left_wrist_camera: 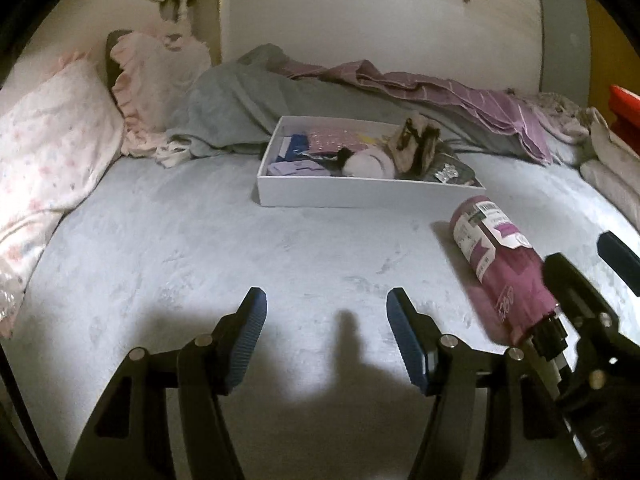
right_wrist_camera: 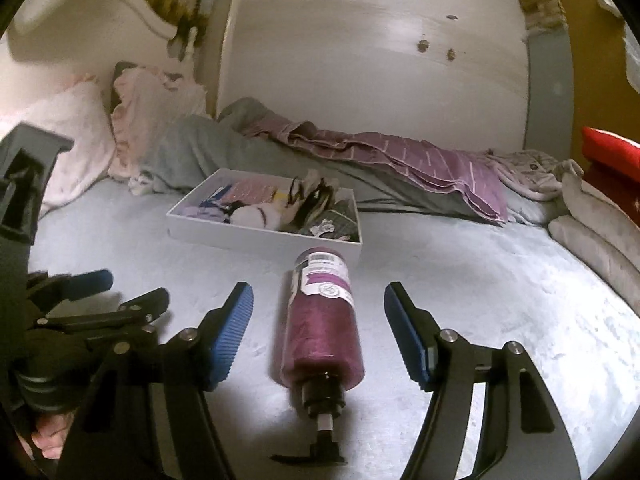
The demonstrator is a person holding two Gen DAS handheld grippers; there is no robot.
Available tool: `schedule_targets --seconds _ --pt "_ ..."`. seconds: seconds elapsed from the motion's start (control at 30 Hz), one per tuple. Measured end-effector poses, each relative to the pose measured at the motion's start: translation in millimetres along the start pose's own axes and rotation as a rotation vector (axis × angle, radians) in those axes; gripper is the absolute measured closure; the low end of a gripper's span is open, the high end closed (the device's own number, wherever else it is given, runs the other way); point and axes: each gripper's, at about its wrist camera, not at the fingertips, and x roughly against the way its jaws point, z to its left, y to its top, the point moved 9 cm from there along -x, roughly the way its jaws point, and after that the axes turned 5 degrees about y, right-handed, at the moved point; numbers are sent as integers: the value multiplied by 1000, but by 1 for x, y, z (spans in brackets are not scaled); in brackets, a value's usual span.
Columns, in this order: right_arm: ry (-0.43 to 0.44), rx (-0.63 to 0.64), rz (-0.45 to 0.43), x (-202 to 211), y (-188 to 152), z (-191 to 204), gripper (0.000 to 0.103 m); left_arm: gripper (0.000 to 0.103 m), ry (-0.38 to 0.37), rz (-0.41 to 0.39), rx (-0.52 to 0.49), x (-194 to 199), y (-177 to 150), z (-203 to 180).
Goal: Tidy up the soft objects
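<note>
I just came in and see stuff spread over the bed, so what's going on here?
A person is tidying on the bed with a handheld gripper in each hand. The right gripper is open, its fingers on either side of a purple pump bottle lying on its side, not yet gripped. The left gripper is open too, over bare bedding and holding nothing. Behind the bottle sits a shallow white box already holding socks and other small soft items.
</note>
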Motion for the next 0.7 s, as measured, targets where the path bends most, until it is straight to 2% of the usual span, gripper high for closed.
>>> schedule_targets --seconds 0.4,0.5,0.57,0.63,0.7 --pt "36 -14 123 -25 -14 1 44 40 -19 66 -25 -13 -8 -5" --pt "60 -62 198 -39 -23 -5 44 39 -33 137 -48 -26 -16 -11" --pt "39 -73 229 -44 -28 -8 44 37 -33 236 -74 -44 -27 -16" --pt "49 -78 241 -46 -29 -8 42 34 -27 235 -84 -44 -26 -18" --pt "50 -109 301 -56 -37 -13 42 31 -25 241 -88 -45 -27 -19"
